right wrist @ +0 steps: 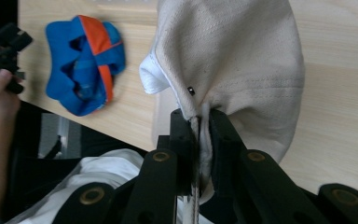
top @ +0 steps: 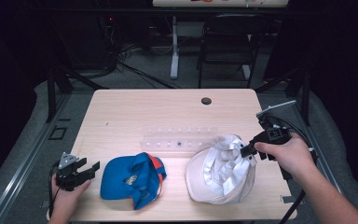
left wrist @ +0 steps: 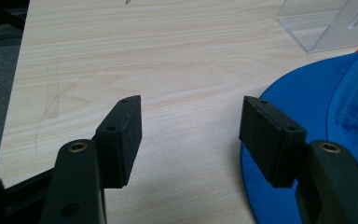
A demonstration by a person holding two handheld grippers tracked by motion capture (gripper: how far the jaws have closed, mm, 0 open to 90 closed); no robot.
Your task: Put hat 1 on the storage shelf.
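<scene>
A cream-white cap (top: 221,170) lies upside down on the right of the wooden table (top: 135,112). My right gripper (top: 248,150) is shut on its rim, and in the right gripper view the cap (right wrist: 242,60) hangs from the pinched jaws (right wrist: 199,126), partly lifted. A blue cap with orange trim (top: 130,182) lies upside down at the front left, seen again as the blue cap (right wrist: 81,63). My left gripper (top: 92,169) rests open just left of it, nothing between its pads (left wrist: 121,140); the blue brim (left wrist: 307,107) lies by the right pad.
A clear plastic rack (top: 177,139) lies across the table's middle behind both caps; its corner (left wrist: 317,28) shows in the left gripper view. A round cable hole (top: 206,101) sits near the far edge. A dark chair (top: 226,42) stands beyond the table.
</scene>
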